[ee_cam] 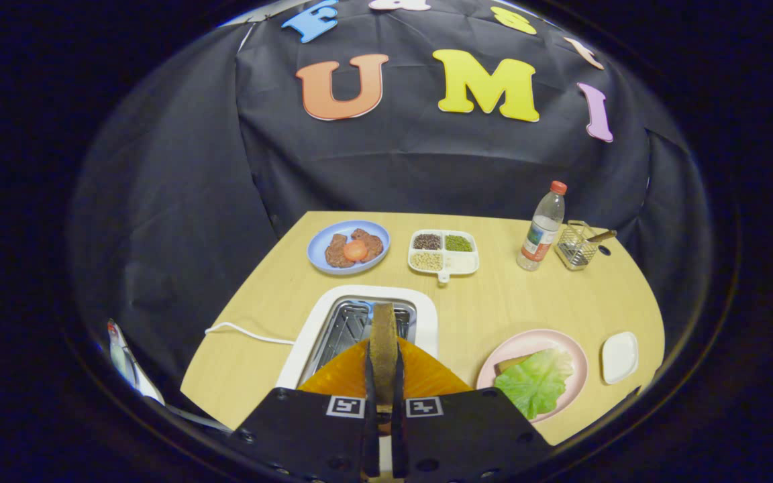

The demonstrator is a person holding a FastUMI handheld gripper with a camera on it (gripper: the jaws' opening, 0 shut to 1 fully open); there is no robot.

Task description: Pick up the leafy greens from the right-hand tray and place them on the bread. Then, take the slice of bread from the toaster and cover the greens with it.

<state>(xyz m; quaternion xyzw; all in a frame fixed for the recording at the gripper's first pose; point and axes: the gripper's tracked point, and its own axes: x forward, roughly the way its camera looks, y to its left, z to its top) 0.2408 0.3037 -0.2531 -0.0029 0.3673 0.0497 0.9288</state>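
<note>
While our gripper (pixel 384 376) has its fingers closed on the bread slice (pixel 383 335), held upright above the toaster (pixel 366 322), we judge it light, stiff and crumbly; gripping its flat faces suits it. The greens (pixel 535 382) lie on the pink plate (pixel 561 341).

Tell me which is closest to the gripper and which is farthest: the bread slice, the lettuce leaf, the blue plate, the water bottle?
1. Bread slice: pinched between the gripper's fingers, over the toaster.
2. Lettuce leaf: on the pink plate, right of the fingers.
3. Blue plate: beyond the toaster, to the left.
4. Water bottle: far right, near the table's back edge.
</note>
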